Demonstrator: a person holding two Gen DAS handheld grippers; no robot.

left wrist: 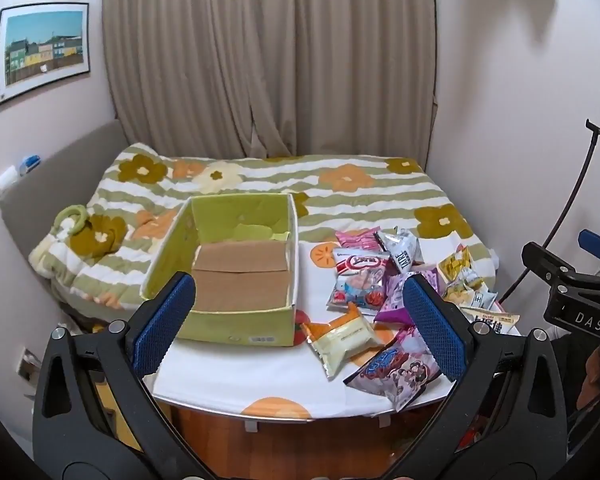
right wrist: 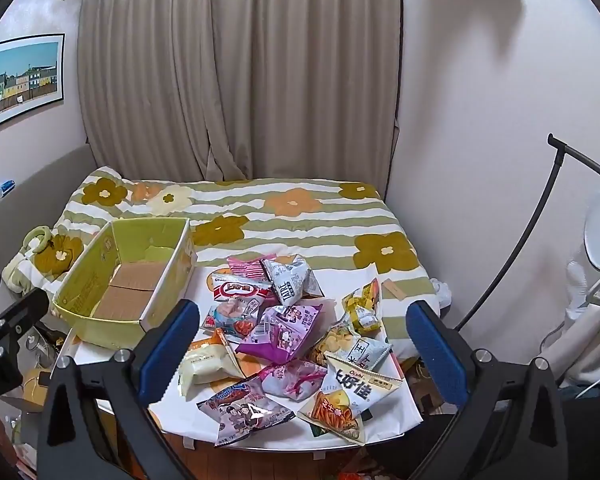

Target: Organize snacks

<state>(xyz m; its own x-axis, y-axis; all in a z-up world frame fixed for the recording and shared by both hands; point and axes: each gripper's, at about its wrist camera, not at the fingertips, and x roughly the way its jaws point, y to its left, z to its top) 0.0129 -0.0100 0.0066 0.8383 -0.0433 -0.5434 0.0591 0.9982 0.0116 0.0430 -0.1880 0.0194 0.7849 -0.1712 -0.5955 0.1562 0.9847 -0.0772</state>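
An empty yellow-green cardboard box [left wrist: 236, 320] [right wrist: 100, 332] with a brown floor stands on the left of a small white table [left wrist: 240, 376] [right wrist: 396, 412]. To its right lies a heap of several snack packets [left wrist: 384, 288] [right wrist: 292, 328]: a purple bag [right wrist: 280, 336], a white and orange chip bag [right wrist: 352, 396], a cream packet [left wrist: 344, 340] and others. My left gripper [left wrist: 302, 320] hangs open above the table's near edge, its blue pads [left wrist: 164, 328] wide apart with nothing held. My right gripper [right wrist: 304, 340] is open over the heap, holding nothing.
Behind the table lies a bed with a green-striped flowered blanket [left wrist: 340, 188] [right wrist: 300, 208], then beige curtains [left wrist: 268, 60]. A framed picture [left wrist: 40, 48] hangs on the left wall. A black lamp stand [right wrist: 532, 240] rises at the right. Wooden floor shows under the table.
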